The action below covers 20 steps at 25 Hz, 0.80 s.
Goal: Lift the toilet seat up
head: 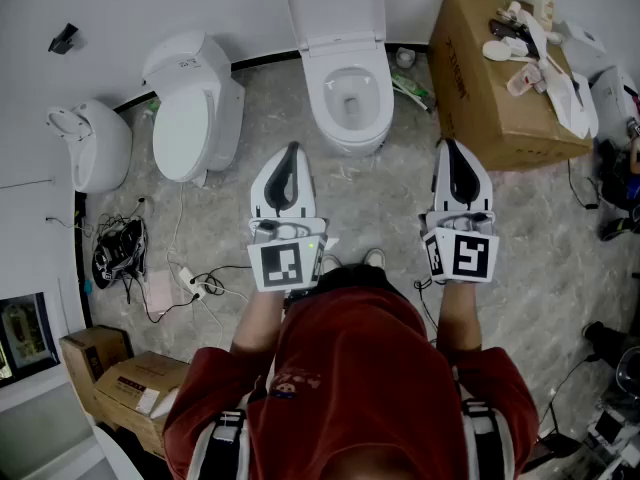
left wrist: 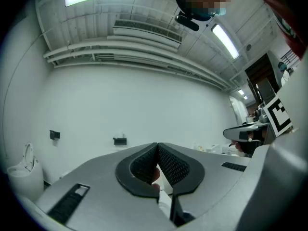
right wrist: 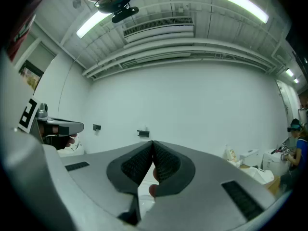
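In the head view a white toilet [head: 349,108] stands against the far wall, straight ahead. Its lid [head: 335,3] is raised against the wall, and the seat ring [head: 322,103] lies flat around the bowl. My left gripper [head: 292,151] is held level over the floor, short of the toilet and slightly left of it, jaws shut and empty. My right gripper [head: 450,146] is level too, off to the toilet's right near the box, and also shut on nothing. Both gripper views face the bare white wall, with the left gripper [left wrist: 157,146] and the right gripper [right wrist: 152,142] each closed tip to tip.
A second toilet [head: 192,108] with its lid closed stands to the left, with another white fixture [head: 90,146] beyond it. A cardboard box [head: 495,88] carrying loose items sits right of the toilet. Cables and a power strip [head: 185,283] lie on the floor at left, with small cartons [head: 125,378] nearer me.
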Tool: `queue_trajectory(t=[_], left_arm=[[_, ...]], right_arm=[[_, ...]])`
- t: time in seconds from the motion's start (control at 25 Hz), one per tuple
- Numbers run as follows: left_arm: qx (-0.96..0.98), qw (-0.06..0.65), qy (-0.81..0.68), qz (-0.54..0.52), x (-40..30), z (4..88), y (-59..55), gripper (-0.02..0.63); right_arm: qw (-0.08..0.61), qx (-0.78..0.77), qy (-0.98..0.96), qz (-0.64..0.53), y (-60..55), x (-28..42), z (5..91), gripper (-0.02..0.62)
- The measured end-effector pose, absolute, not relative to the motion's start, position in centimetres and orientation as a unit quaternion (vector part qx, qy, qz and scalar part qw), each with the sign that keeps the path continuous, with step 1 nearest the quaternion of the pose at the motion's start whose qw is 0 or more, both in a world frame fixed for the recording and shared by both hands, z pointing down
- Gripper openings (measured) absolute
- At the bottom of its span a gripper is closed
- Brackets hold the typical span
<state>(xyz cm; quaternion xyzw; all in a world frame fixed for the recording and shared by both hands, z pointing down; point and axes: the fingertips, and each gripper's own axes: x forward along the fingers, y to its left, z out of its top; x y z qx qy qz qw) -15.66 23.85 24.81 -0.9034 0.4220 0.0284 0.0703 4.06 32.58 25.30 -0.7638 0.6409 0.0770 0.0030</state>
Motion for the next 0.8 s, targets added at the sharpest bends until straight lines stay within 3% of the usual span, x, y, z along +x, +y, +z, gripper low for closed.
queue_trajectory(t=[0.56,0.8], left_arm=[[-0.894,0.073,0.438,0.060,-16.8,22.8,24.7,0.011],[-0.891,0.086,0.443,0.047,-14.9,22.9,25.1,0.011]], right_arm=[[0.003,-0.753,0.653,0.085,32.8,2.9,23.8,0.014],[0.036,-0.747,0.660,0.068,33.5,4.8,24.3,0.014]])
